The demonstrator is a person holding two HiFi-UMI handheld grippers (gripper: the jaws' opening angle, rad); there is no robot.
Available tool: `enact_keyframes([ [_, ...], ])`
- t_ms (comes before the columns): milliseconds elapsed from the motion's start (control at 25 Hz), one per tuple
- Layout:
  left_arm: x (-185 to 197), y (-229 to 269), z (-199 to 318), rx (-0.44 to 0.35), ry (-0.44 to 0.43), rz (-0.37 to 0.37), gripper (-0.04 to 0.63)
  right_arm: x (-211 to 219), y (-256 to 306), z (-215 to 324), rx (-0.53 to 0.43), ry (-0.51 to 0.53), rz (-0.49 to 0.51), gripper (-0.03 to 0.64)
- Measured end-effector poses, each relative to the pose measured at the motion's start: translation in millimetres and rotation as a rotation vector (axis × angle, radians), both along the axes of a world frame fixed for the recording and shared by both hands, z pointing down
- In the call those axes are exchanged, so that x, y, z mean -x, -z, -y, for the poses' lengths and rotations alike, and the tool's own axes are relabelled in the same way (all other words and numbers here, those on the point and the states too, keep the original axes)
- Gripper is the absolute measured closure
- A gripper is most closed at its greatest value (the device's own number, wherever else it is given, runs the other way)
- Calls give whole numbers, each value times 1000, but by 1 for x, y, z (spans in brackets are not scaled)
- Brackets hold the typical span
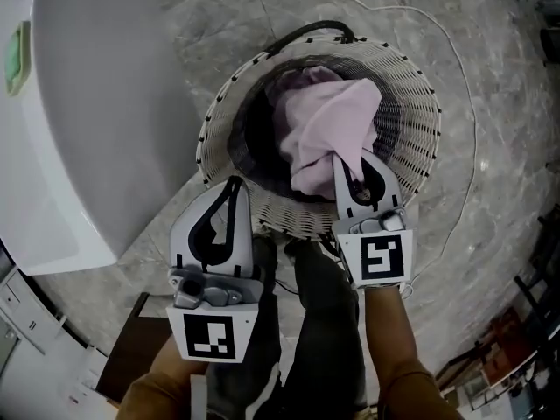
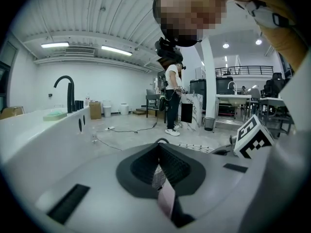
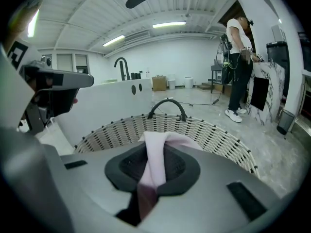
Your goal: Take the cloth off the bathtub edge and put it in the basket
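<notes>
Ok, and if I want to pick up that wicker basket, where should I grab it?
Probably the black handle on the far rim of the basket, coming from above and closing across the bar. It arches up clear of the weave, leaving room under it, while the flared rim looks too broad to pinch.

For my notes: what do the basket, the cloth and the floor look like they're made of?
Basket: woven wicker or rattan-like strands, pale with dark flecks through the weave, matte.
Cloth: soft pink fabric, matte, draping in loose folds.
Floor: grey veined stone or marble-look tile with a slight sheen; which of the two can't be told.
</notes>
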State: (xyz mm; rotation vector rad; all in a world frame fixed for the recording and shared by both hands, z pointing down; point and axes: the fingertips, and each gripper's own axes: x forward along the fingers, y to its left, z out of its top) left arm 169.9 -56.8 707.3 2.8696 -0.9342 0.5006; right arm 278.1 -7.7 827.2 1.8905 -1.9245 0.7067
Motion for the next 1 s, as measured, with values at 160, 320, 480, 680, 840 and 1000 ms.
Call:
enact_keyframes([
  [160,-1,-20,3,10,-6,5,589,-4,-25,3,36,4,-33,565],
  [320,-7,-26,3,19,-10,-6,589,-1,-41,1,88,39,-30,529],
  [480,-10,-26,3,33,-10,-11,589,-4,-36,3,109,64,-67,481],
  [680,-7,-8,-6,54,-21,0,589,-10,-10,-6,132,58,-101,426],
  [840,-7,21,-8,53,-26,2,589,-21,27,-10,123,35,-121,426],
  [1000,-6,50,-17,54,-45,13,589,-19,61,-20,119,33,-132,429],
])
